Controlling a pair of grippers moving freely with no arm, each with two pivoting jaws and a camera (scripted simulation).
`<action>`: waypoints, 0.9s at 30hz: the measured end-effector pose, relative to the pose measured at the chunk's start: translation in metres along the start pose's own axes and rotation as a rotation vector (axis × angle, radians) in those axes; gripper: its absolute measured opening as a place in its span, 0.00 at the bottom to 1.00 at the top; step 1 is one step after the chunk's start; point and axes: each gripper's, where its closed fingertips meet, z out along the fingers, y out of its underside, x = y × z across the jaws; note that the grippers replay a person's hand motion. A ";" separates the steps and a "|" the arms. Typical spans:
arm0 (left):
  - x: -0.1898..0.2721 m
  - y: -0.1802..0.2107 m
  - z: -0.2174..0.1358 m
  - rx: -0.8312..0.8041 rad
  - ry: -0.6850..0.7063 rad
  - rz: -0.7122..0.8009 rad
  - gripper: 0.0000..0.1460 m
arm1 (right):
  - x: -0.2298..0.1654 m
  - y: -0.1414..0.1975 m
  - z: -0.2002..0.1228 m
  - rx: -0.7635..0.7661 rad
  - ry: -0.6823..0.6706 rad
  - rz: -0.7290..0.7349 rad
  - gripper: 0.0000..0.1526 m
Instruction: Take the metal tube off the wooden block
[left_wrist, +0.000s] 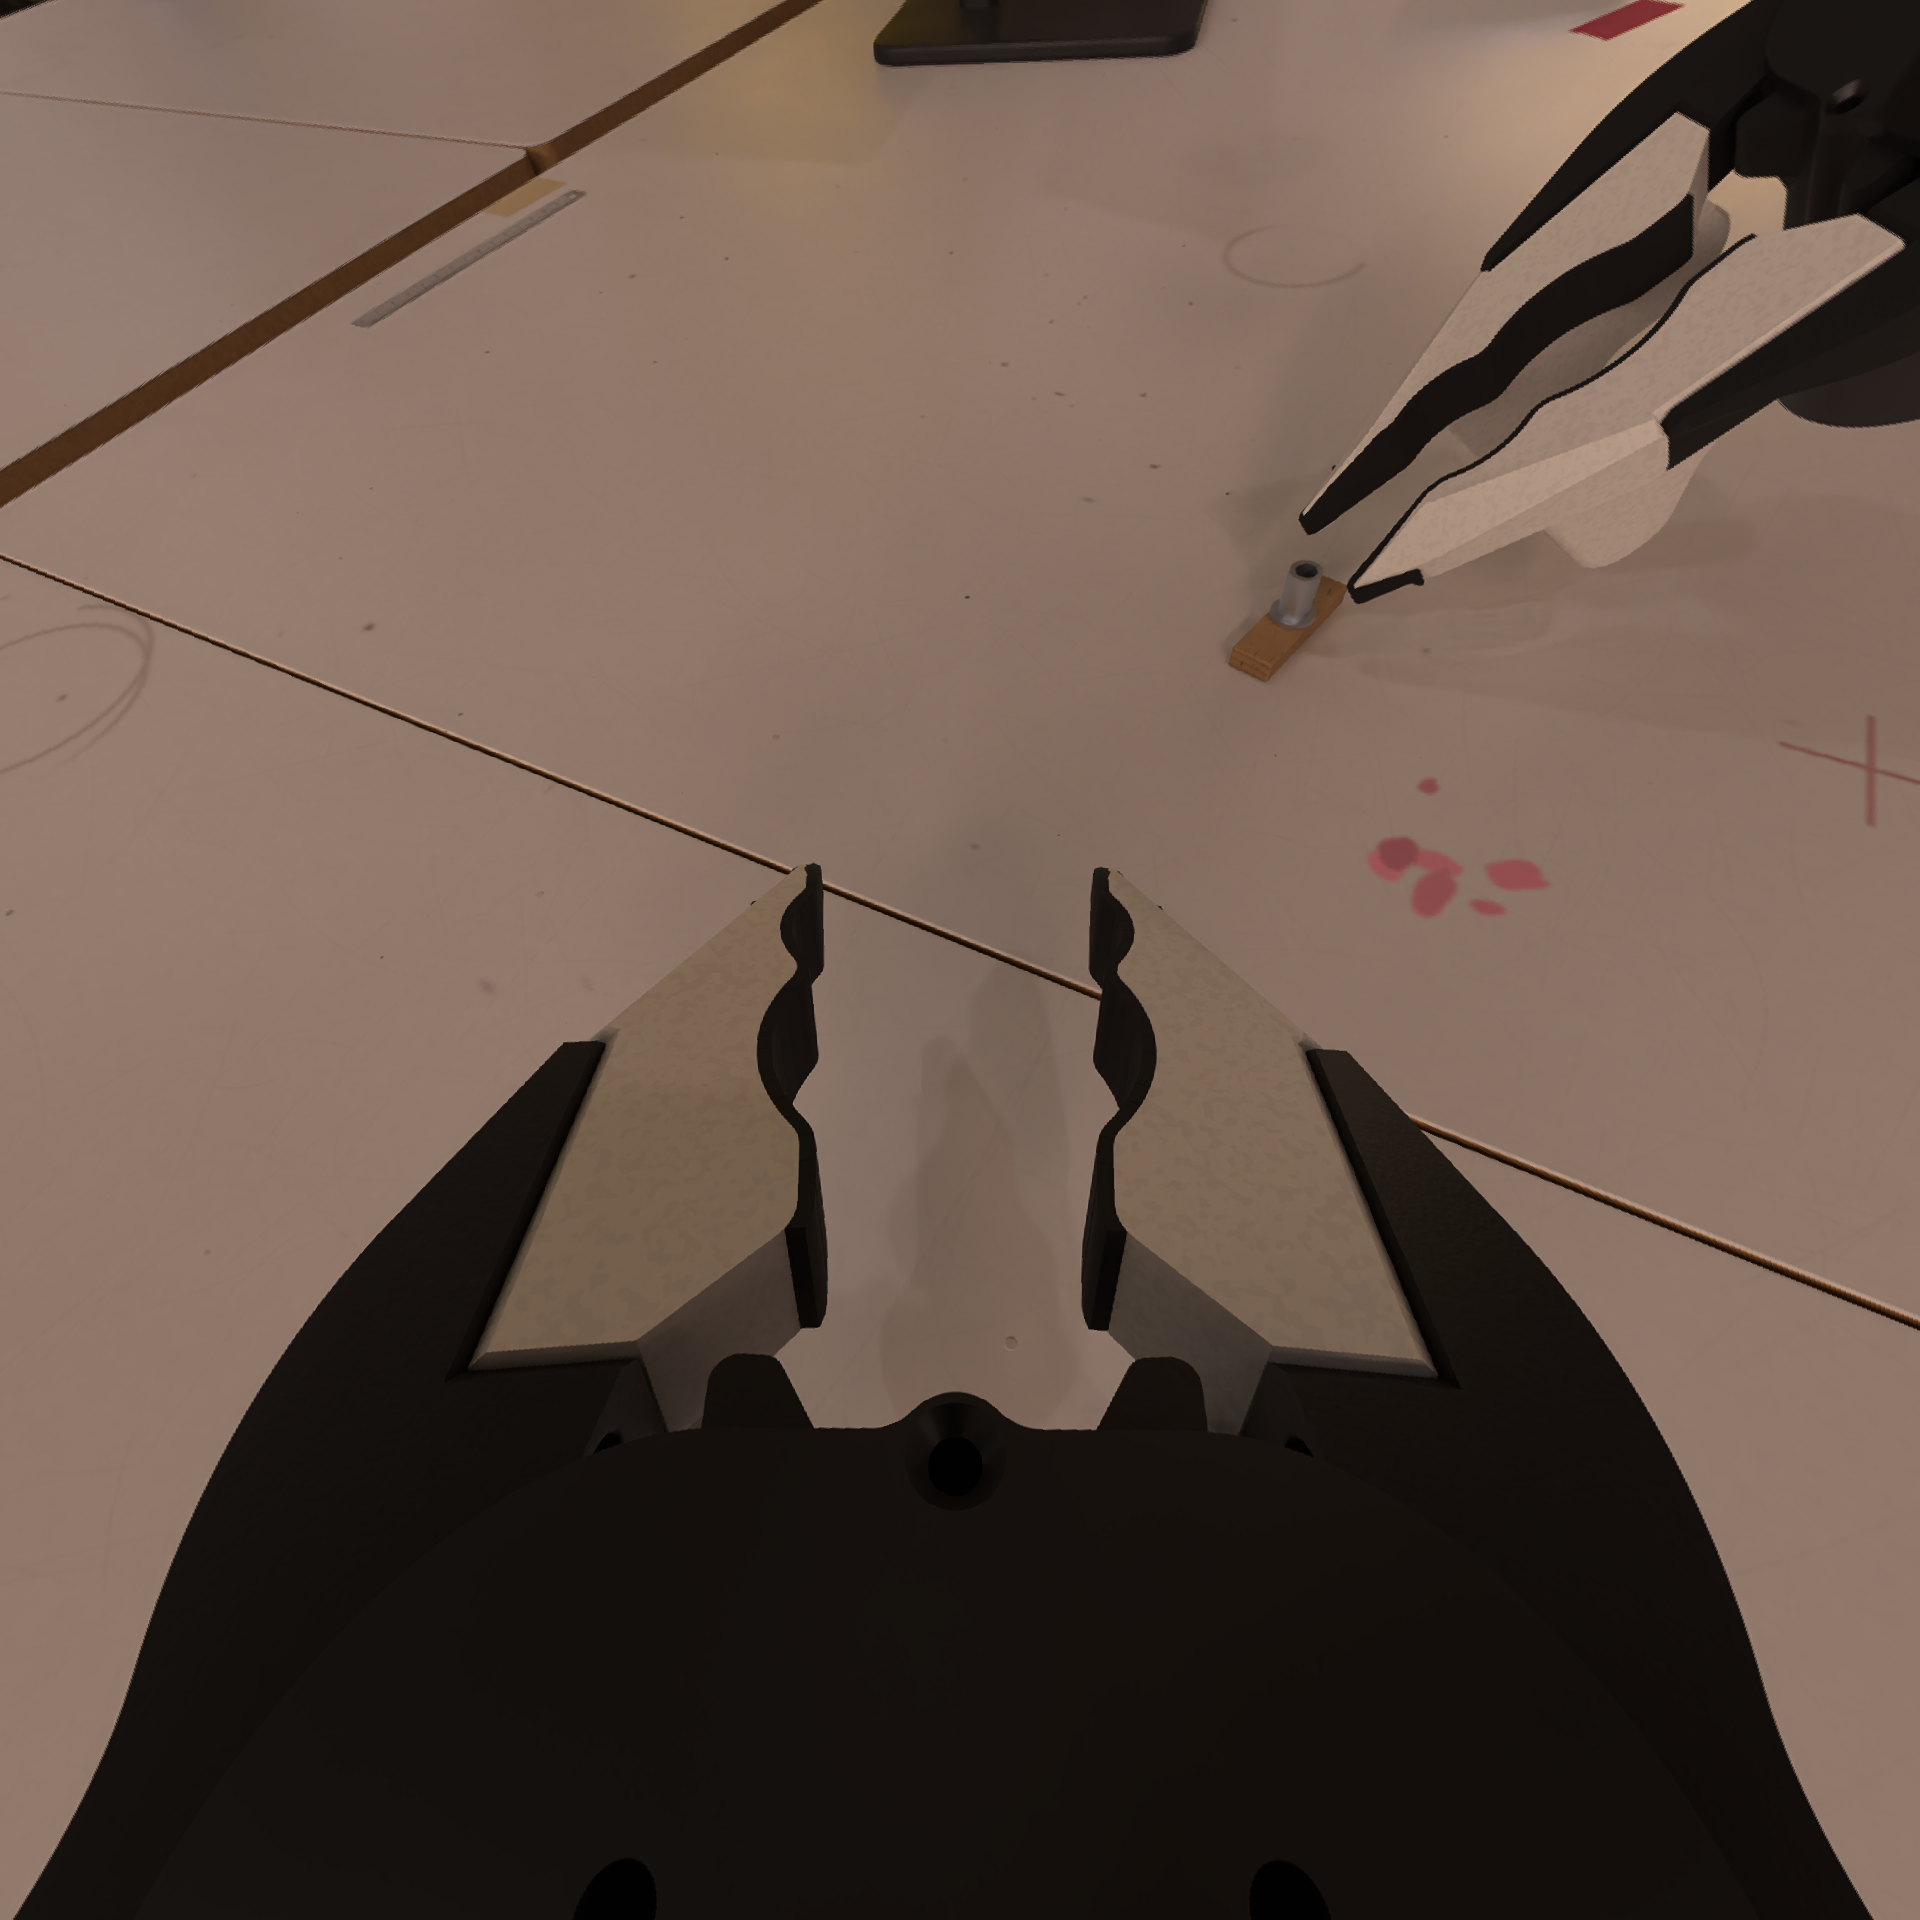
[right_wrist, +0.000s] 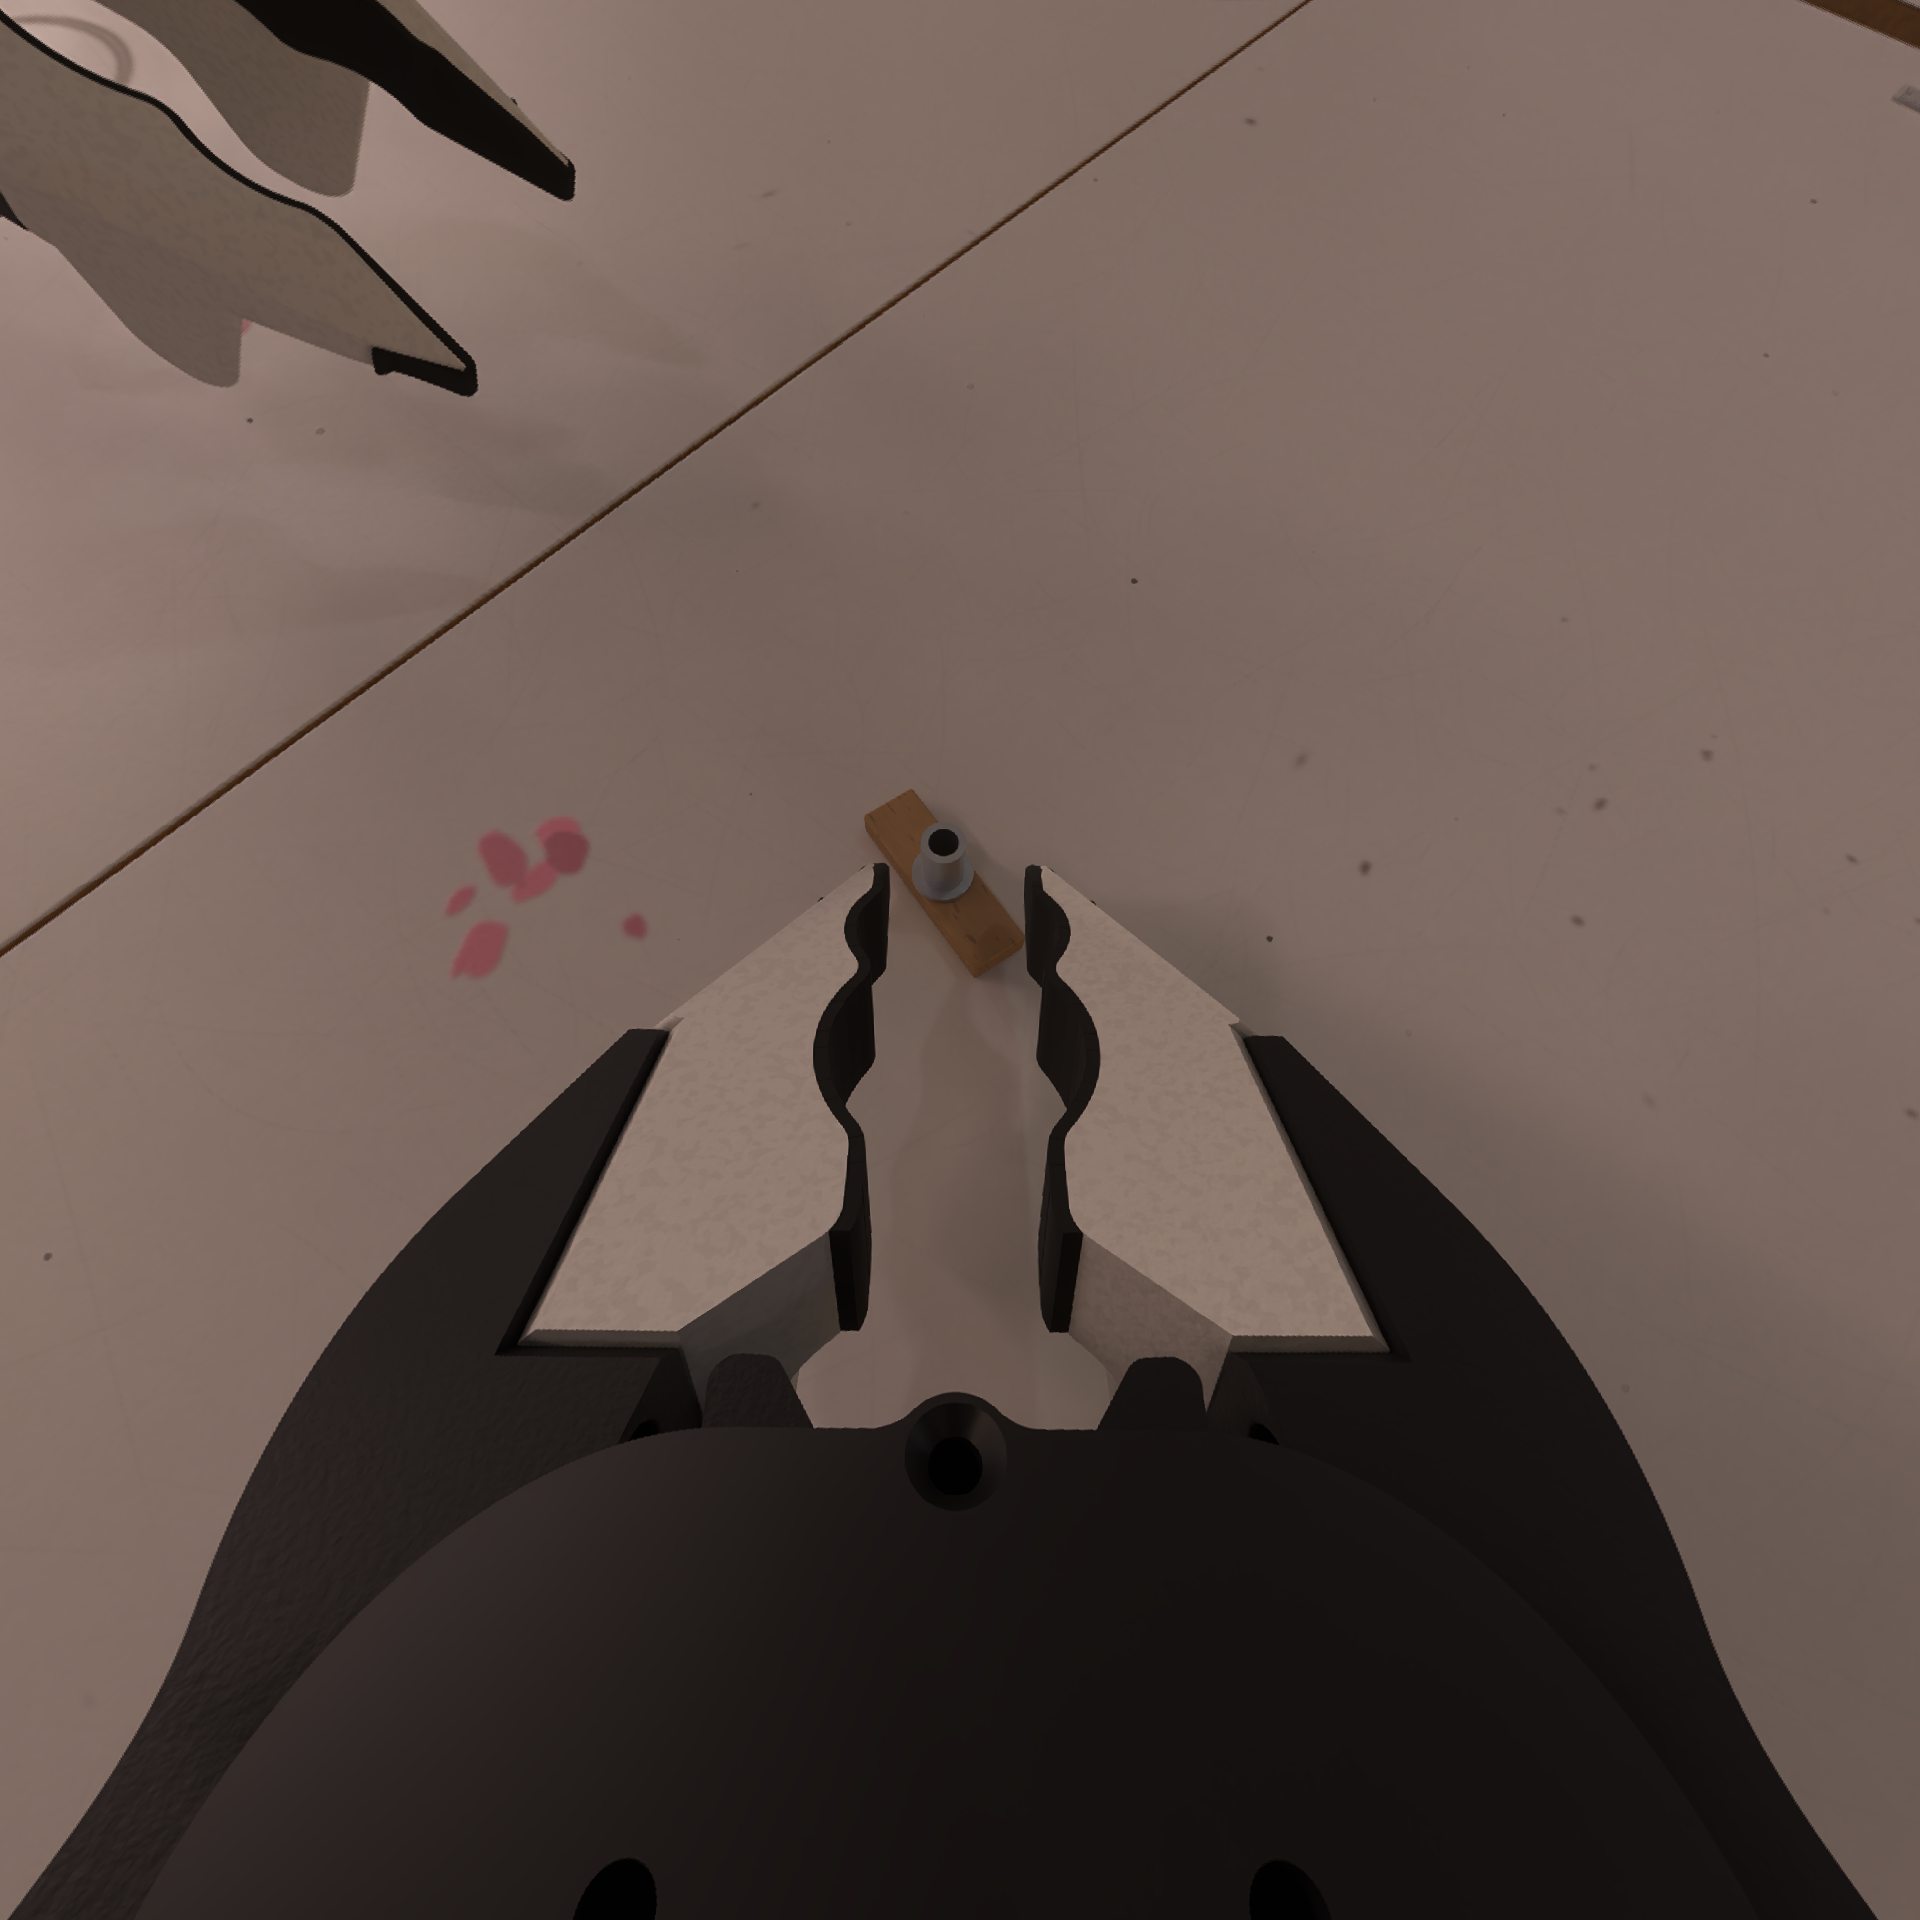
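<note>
Wooden block (right_wrist: 943, 898): small, flat, tan, lying on the pale table (right_wrist: 1351, 520), angled across the right wrist view. Metal tube (right_wrist: 943, 860): short, grey, hollow, with a wider flange at its foot, standing upright on the block near its middle. Right gripper (right_wrist: 956, 883): fingers parted with a moderate gap, holding nothing; the tips sit either side of the block's near end, and the tube stands just beyond the gap between them; whether a tip touches the block cannot be told. From the left wrist view the same right gripper (left_wrist: 1340, 556) comes down from the upper right, its lower tip just beside the block (left_wrist: 1280, 636) and the tube (left_wrist: 1299, 594). Left gripper (left_wrist: 954, 883): fingers spread wide, empty, over bare table (left_wrist: 727, 468) above a thin seam (left_wrist: 935, 930), well apart from the block. Other items: pink stains (left_wrist: 1444, 875) between left gripper and block; a steel ruler (left_wrist: 468, 258) far left; a dark base plate (left_wrist: 1039, 31) at the top edge.
</note>
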 end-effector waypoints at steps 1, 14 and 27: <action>0.000 0.000 0.000 0.001 0.001 -0.002 0.35 | 0.000 0.000 0.000 -0.001 0.001 -0.002 0.17; 0.000 0.001 0.001 -0.007 0.008 -0.004 0.35 | 0.000 0.000 0.000 0.002 -0.001 0.000 0.17; 0.002 0.002 0.002 -0.018 0.015 0.003 0.35 | 0.000 0.001 0.001 -0.005 -0.003 0.000 0.17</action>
